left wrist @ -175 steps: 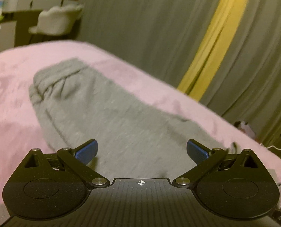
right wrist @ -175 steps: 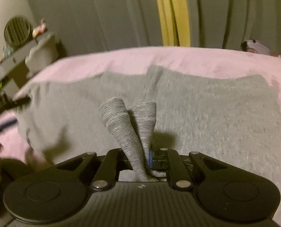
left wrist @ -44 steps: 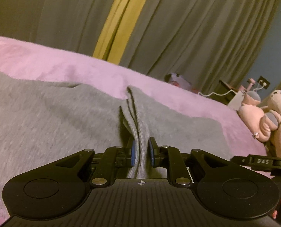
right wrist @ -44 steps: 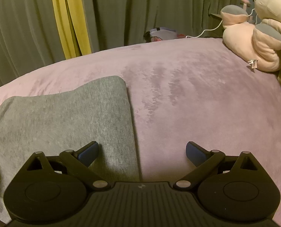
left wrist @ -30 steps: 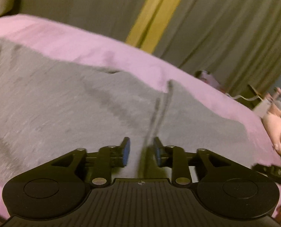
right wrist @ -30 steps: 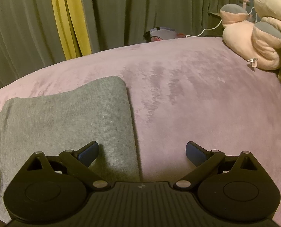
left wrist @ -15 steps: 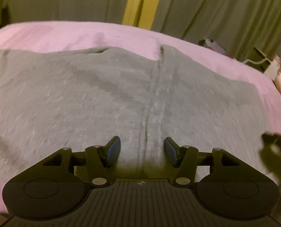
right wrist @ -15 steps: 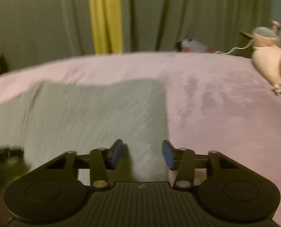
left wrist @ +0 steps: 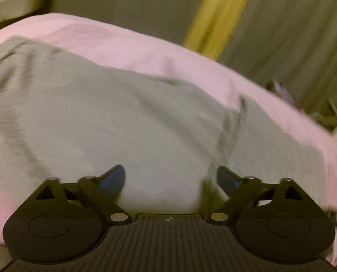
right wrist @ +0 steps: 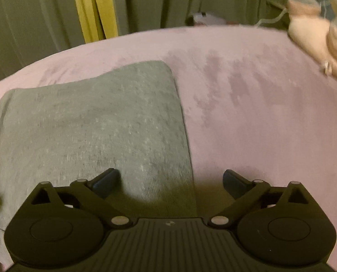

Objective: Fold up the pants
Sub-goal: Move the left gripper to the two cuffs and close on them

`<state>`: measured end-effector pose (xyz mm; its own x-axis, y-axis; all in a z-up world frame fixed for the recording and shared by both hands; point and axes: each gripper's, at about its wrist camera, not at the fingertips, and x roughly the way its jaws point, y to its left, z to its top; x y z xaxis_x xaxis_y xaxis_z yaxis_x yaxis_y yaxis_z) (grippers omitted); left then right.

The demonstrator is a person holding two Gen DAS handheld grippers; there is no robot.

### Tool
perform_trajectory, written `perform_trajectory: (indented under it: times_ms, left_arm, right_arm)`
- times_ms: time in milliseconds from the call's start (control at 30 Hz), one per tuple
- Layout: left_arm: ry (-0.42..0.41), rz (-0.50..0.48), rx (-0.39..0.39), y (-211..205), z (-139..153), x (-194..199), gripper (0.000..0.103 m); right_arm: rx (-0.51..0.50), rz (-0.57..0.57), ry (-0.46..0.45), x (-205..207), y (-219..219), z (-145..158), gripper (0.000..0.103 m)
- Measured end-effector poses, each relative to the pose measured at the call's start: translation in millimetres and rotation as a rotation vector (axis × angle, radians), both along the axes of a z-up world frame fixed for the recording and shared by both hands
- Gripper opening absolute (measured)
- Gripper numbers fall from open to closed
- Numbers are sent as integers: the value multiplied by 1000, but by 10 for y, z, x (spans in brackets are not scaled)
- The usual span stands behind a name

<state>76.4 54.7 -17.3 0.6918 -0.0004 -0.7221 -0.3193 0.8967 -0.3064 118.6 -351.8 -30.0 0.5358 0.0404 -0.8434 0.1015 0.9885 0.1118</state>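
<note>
Left wrist view: left gripper [left wrist: 170, 179] now spread wide – let go of the crease pinched 1.5 s back. Right gripper [right wrist: 171, 183] spread too, empty. Pants [right wrist: 95, 122] flat on pink bed [right wrist: 259, 117] – fold probably set, next fold due.

Grey pants [left wrist: 114, 122] lie flat on the bed, filling the middle and left of the left wrist frame, a dark seam crease running down at centre right. In the right wrist view the pants [right wrist: 95, 122] fill the left half, folded edge straight, upper corner rounded.
</note>
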Motion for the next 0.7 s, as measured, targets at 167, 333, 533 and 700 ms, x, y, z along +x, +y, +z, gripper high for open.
perform_trajectory:
  times_ms: [167,333,533,700]
  left_arm:
    - [-78,239,-192,808,103,-229,96]
    - [-190,451,-372,1701,41,-715,96]
    - [-270,640,-547,2317,-317,-1158,96]
    - [-335,651,-665,2501,-527,-1164,97]
  right_arm:
    - [2,-5,5,-8,-7,-21,99]
    - [-6,-3,5,-25,15,-21,99]
    - [6,-13,16,9,3,-36,99]
    - [-2,-16,15,14,23,-33,99]
